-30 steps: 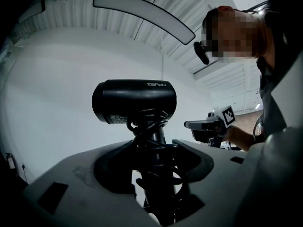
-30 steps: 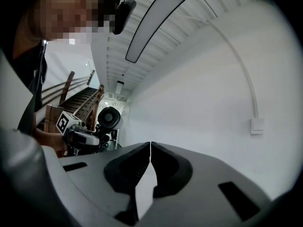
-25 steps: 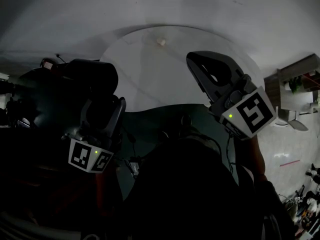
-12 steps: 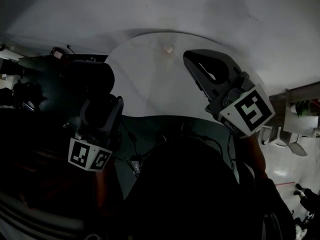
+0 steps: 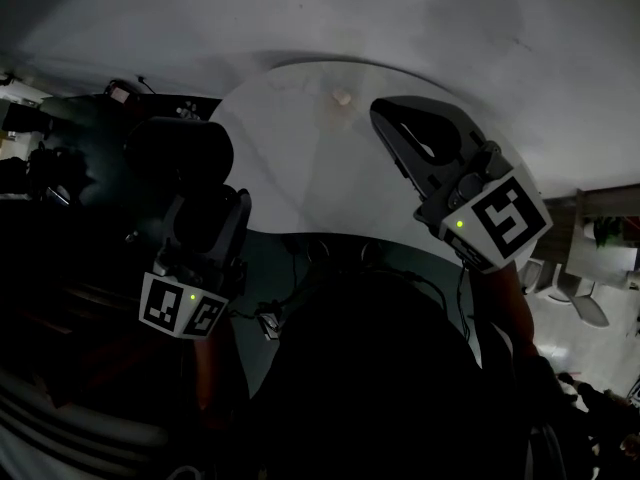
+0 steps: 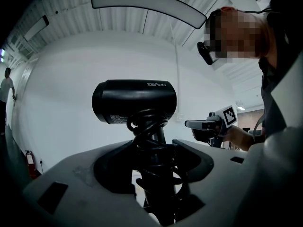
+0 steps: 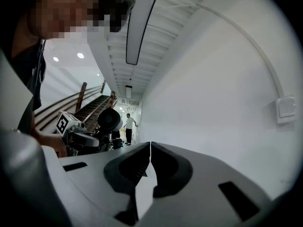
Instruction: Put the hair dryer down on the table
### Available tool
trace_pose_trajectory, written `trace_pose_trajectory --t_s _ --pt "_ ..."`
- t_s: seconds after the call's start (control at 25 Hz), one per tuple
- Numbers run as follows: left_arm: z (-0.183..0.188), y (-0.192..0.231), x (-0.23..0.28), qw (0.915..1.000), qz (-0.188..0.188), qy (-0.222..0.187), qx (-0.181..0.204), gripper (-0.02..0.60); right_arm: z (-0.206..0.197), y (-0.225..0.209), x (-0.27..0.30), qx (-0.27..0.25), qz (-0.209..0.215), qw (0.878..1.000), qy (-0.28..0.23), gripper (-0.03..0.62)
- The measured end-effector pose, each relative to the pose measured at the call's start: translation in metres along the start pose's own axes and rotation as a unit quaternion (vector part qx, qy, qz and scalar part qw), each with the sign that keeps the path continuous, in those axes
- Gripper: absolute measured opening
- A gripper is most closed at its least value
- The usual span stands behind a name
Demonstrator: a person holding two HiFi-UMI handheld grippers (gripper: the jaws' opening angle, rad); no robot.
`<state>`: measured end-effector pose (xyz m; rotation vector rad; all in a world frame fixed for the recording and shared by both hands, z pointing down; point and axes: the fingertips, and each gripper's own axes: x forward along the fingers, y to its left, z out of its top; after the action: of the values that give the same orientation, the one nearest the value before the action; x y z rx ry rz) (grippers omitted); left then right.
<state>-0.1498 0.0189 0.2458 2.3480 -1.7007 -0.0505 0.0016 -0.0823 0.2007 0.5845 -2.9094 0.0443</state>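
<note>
Your left claw pinches the handle of the hair dryer, with the cord coiled round that handle and the barrel above the jaws. It sits off the round table at nine o'clock. Your right claw is pressed together, empty, over the table's three o'clock side.

the left gripper holds the black hair dryer upright by its cord-wrapped handle

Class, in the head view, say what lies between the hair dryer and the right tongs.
In the head view, only bare table shows between the hair dryer and the right tongs; a small pale object sits farther back.
</note>
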Motion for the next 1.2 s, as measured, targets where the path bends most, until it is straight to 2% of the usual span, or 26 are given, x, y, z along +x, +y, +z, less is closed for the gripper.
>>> trace_pose_trajectory --t_s 0.2,0.52,0.8,0.96,1.2 --pt "-0.004 0.015 0.014 0.9996 -0.027 0.000 -0.007 0.238 -0.004 -0.001 0.007 0.001 -0.023 1.000 0.010 0.009" --pt "-0.006 0.016 0.039 0.9972 -0.074 0.001 -0.008 0.238 -0.010 -0.011 0.001 0.000 -0.063 0.998 0.019 0.009" --pt "-0.009 0.021 0.057 0.9949 -0.099 0.010 -0.016 0.238 -0.011 -0.015 0.002 -0.001 -0.084 0.996 0.025 0.009" --pt "-0.011 0.020 0.058 0.9947 -0.101 0.011 -0.021 0.238 -0.014 -0.014 0.001 0.004 -0.086 0.996 0.032 0.009" --pt "-0.011 0.015 0.053 0.9965 -0.081 0.009 -0.022 0.238 -0.014 -0.013 0.002 0.002 -0.067 0.998 0.019 0.009"
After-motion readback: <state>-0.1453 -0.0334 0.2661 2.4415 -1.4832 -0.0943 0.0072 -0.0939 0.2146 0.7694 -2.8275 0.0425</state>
